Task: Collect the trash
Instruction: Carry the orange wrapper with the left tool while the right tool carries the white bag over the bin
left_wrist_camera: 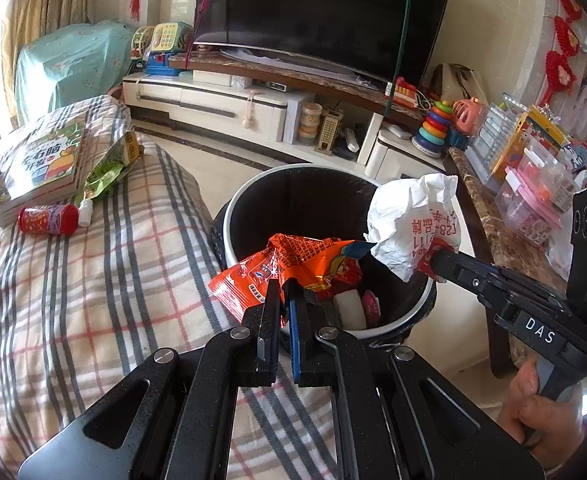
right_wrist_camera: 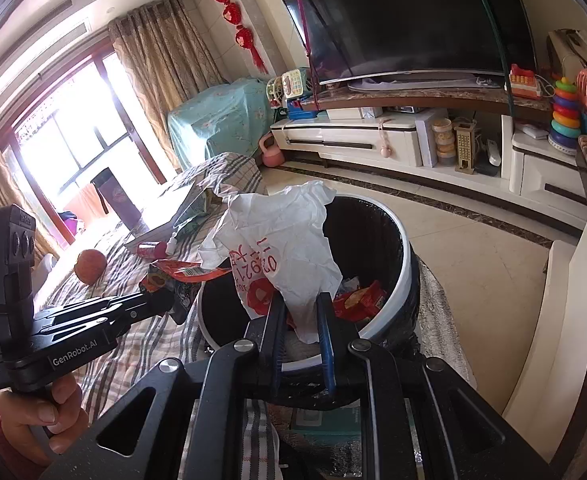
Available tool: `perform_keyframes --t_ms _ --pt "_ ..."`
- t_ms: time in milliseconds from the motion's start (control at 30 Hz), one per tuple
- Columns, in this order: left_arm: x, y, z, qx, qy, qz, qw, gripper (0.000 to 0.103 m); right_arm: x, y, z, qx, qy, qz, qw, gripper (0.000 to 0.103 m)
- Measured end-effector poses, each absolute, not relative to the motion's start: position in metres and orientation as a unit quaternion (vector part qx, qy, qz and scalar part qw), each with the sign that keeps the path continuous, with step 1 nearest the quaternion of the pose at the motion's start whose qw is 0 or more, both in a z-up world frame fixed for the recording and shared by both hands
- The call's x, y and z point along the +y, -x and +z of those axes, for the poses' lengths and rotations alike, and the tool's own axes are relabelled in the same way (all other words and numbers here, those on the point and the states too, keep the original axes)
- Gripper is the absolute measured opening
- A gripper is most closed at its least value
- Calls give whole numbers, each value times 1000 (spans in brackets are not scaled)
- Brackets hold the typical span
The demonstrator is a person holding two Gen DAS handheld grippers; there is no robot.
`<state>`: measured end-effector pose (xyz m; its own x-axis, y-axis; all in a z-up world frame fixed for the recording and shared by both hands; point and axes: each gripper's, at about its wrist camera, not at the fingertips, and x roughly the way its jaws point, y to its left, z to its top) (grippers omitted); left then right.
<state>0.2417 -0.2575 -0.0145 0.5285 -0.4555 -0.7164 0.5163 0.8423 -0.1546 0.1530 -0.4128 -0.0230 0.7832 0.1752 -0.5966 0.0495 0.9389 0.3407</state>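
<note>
A round bin (left_wrist_camera: 229, 216) (right_wrist_camera: 407, 276) with a white rim and black liner stands beside the sofa, with wrappers lying inside. My left gripper (left_wrist_camera: 282, 286) (right_wrist_camera: 165, 294) is shut on an orange snack wrapper (left_wrist_camera: 289, 268) (right_wrist_camera: 181, 272), held over the bin's near rim. My right gripper (right_wrist_camera: 301, 300) (left_wrist_camera: 433, 260) is shut on a crumpled white paper bag with red print (right_wrist_camera: 281, 240) (left_wrist_camera: 409, 216), which hangs above the bin's opening.
A plaid-covered sofa (left_wrist_camera: 73, 280) carries books (left_wrist_camera: 41, 160), a green packet (left_wrist_camera: 109, 164), a red can (left_wrist_camera: 47, 220) and a small white bottle (left_wrist_camera: 85, 214). A TV stand (left_wrist_camera: 253, 108) with toys lies beyond. A marble-topped table (left_wrist_camera: 489, 220) with plastic boxes stands right of the bin.
</note>
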Motion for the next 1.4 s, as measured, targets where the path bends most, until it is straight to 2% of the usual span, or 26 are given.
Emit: perform_keyframes --t_ms 1400 --pt "-289 -271 -27 420 -46 -290 859 3 -419 -189 -30 376 -137 17 916 15"
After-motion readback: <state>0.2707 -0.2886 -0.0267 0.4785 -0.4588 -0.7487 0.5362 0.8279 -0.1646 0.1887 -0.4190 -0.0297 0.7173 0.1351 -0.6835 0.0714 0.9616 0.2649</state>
